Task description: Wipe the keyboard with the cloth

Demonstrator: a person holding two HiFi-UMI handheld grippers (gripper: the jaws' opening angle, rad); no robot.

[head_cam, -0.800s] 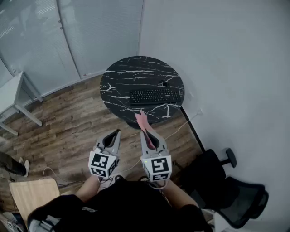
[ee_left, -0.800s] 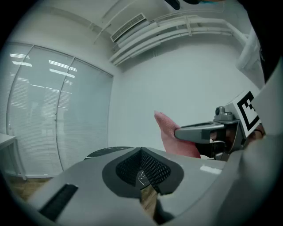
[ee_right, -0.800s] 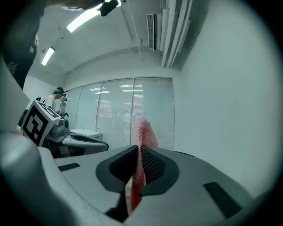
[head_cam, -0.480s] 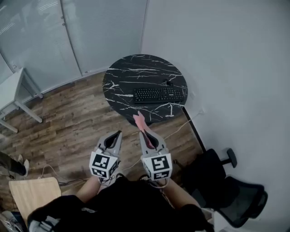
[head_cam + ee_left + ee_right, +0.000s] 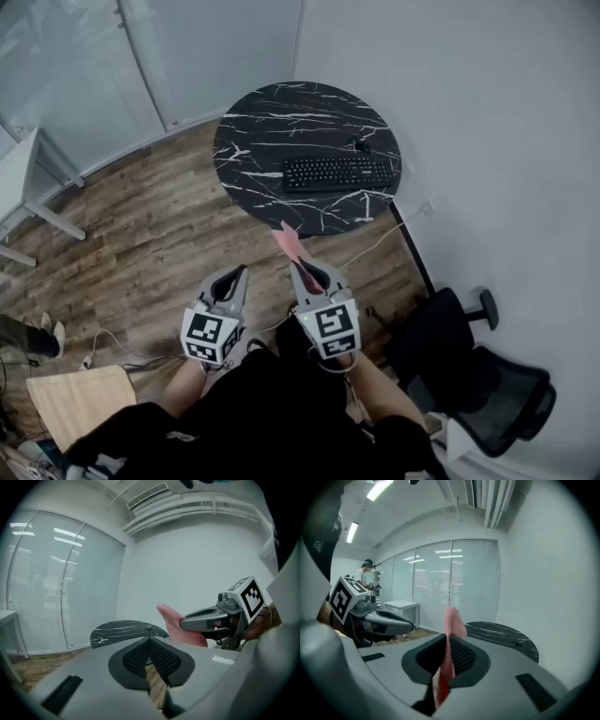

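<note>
Right fingers [image 5: 464, 657]: we see them pressed together on the pink cloth [image 5: 451, 620], which stands up past their tips.
Left fingers [image 5: 165, 658]: tips closed against each other, nothing between them.
Cloth lie: the strip runs near to far along the right gripper [image 5: 302, 270] and points far, toward the counter [image 5: 272, 122], apart from the keyboard [image 5: 337, 173].
Keyboard lie: flat on the right near part of the round black counter, long axis left to right.
Grippers: we hold the left gripper [image 5: 240, 274] just left of the right one, both over the wood floor [image 5: 141, 244].
</note>
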